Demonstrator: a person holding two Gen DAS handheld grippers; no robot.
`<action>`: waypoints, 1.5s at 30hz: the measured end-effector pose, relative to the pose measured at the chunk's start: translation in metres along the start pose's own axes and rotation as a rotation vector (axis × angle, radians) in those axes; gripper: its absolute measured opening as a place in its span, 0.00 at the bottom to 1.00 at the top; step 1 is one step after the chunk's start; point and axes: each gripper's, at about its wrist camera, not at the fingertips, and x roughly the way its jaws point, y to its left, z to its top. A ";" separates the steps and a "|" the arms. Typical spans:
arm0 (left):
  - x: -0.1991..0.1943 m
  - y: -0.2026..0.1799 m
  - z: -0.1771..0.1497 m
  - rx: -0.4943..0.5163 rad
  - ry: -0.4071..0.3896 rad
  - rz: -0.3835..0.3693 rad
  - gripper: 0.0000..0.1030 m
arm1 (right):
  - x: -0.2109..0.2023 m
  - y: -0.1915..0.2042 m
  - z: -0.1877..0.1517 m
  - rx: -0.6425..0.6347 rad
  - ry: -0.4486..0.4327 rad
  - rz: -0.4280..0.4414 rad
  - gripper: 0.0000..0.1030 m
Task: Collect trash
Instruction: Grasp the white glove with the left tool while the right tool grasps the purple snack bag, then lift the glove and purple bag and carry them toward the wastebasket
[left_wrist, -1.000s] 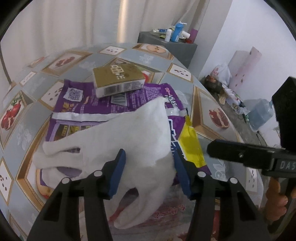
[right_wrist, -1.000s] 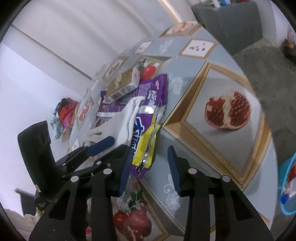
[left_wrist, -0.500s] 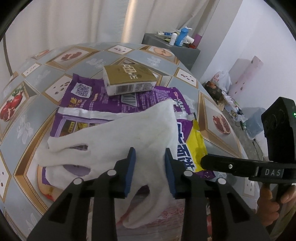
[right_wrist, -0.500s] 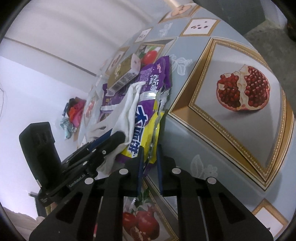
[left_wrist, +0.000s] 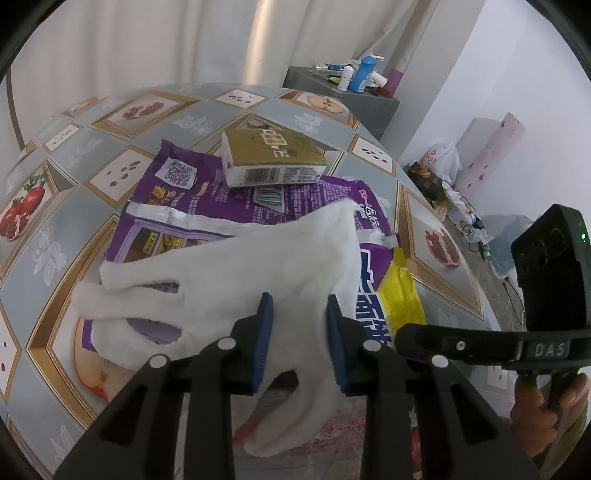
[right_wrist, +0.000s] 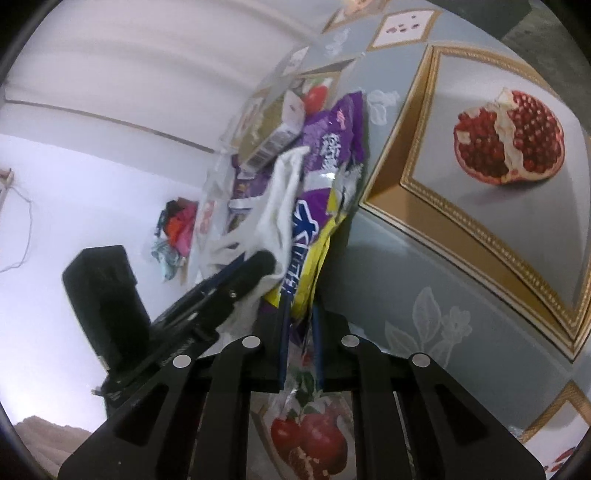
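Our left gripper (left_wrist: 298, 308) pinches the white fabric glove (left_wrist: 236, 273); our right gripper (right_wrist: 299, 317), just closing, clamps the purple-and-yellow plastic snack wrapper (right_wrist: 314, 236).

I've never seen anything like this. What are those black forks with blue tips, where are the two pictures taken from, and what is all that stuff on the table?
No robot here: a person holds a pair of hand-held tongs in each hand, each with a camera looking out along its fingers. One picture comes from the left tongs, the other from the right tongs. Both have just been closing. On the patterned tablecloth lies trash: a white glove on top of a purple and yellow snack bag, with a gold box at the bag's far end. The left tongs pinch the glove; the right tongs grip the bag's near edge.
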 end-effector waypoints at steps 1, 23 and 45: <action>0.000 0.000 0.000 0.000 0.000 0.001 0.27 | 0.001 0.000 0.001 0.004 -0.004 0.000 0.08; -0.048 0.008 0.012 -0.042 -0.096 0.029 0.03 | -0.028 0.025 -0.009 -0.026 -0.092 0.095 0.00; -0.154 -0.010 -0.009 -0.021 -0.312 -0.013 0.03 | -0.116 0.062 -0.063 -0.091 -0.336 0.141 0.00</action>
